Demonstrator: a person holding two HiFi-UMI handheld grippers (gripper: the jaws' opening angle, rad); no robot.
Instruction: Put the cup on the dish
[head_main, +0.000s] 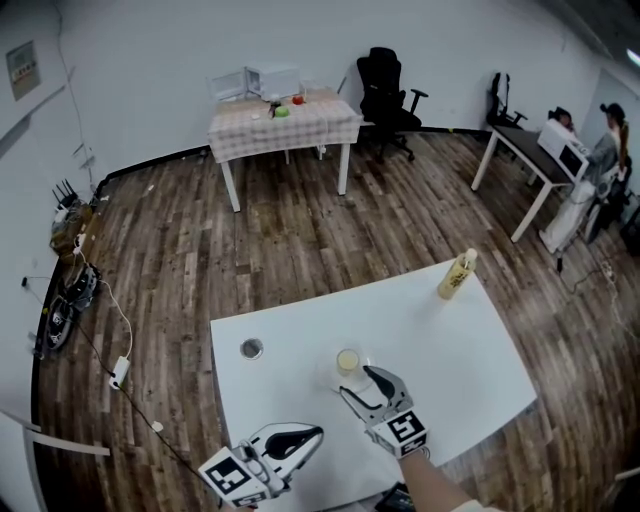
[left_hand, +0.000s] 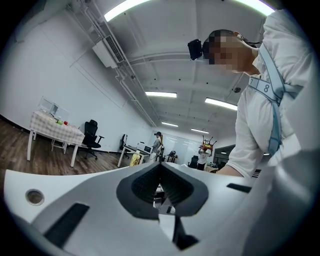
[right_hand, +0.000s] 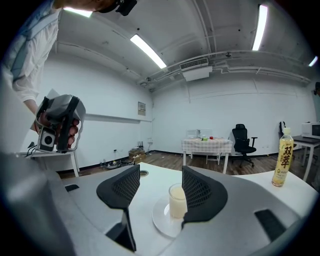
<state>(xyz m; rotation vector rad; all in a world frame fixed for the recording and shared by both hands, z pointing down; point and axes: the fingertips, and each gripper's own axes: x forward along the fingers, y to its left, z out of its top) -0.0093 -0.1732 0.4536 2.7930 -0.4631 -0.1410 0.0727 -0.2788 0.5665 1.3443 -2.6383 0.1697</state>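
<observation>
Cup stands on the dish at lower centre of the head view. Your right gripper is released, so pull it straight back without touching the cup. Left gripper is clenched, empty.

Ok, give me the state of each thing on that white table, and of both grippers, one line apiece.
cup: upright, standing on the dish.
dish: flat on the table, bearing the cup.
bottle: upright, capped, at the table's far corner.
right gripper: jaws apart, not closed on the cup.
left gripper: jaws together, nothing between them.
</observation>
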